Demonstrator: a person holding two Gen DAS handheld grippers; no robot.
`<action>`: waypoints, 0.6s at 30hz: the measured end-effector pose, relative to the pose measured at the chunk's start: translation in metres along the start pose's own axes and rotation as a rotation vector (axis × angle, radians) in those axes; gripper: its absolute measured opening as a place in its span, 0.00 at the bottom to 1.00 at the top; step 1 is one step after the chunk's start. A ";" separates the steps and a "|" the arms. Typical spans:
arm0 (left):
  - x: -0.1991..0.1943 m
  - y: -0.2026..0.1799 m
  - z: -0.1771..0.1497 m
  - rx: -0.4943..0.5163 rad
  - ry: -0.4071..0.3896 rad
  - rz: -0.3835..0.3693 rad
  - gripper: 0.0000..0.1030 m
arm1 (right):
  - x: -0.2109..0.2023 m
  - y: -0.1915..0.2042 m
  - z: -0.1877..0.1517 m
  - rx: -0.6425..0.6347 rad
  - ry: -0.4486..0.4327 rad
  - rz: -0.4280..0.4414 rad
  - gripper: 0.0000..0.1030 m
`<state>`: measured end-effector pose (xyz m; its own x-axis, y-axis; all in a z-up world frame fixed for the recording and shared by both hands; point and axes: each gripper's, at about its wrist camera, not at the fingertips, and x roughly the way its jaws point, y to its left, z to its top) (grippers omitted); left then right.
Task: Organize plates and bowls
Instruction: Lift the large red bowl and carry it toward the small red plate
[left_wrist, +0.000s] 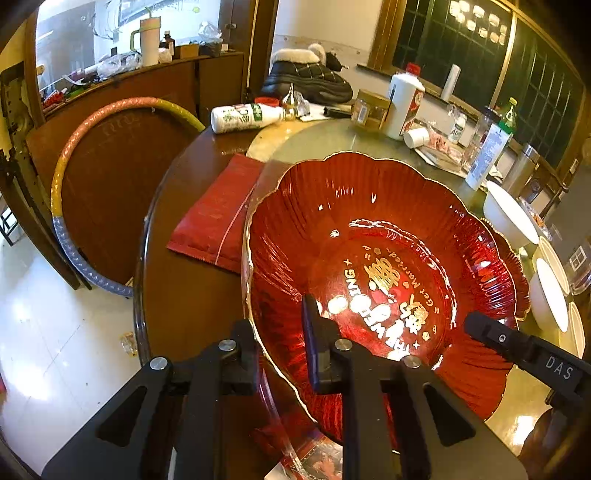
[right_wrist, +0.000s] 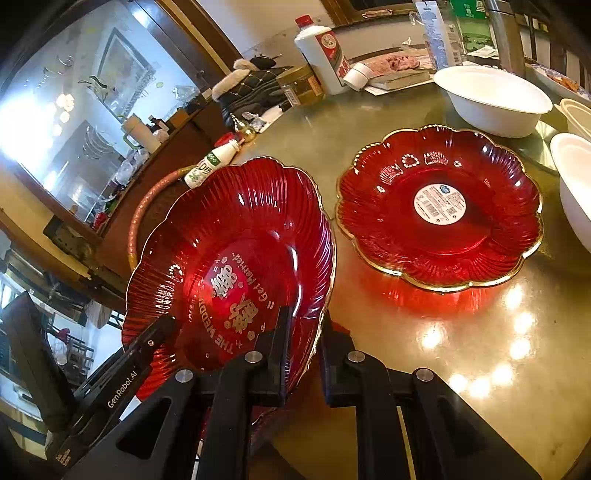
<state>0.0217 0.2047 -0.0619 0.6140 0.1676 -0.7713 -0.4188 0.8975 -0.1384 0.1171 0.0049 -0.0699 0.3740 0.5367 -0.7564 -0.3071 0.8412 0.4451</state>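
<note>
Glossy and crowded, the round table (right_wrist: 461, 332) leaves little room for error. Nearest, the left gripper (left_wrist: 284, 332) and the right gripper (right_wrist: 306, 343) are each clamped on opposite rim edges of one red plate (right_wrist: 236, 258), which is held tilted above the table edge. If either thin, slick rim slips from its pads, the plate would probably swing or drop. Just beyond lies a second red plate (right_wrist: 439, 206) flat on the table; a hard landing could chip both. Farther back, white bowls (right_wrist: 491, 96) crowd the approach.
</note>
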 end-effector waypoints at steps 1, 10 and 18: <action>0.003 -0.001 -0.001 0.005 0.014 0.007 0.15 | 0.002 -0.001 0.000 0.003 0.008 -0.002 0.13; -0.015 0.013 0.012 -0.057 -0.003 0.009 0.56 | -0.015 -0.016 0.003 0.025 0.002 0.060 0.44; -0.043 -0.061 0.077 0.103 -0.062 -0.167 0.82 | -0.060 -0.086 0.022 0.201 -0.105 0.053 0.61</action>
<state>0.0722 0.1740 0.0275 0.7105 0.0345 -0.7029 -0.2386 0.9514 -0.1945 0.1407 -0.0981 -0.0524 0.4543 0.5755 -0.6800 -0.1518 0.8022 0.5775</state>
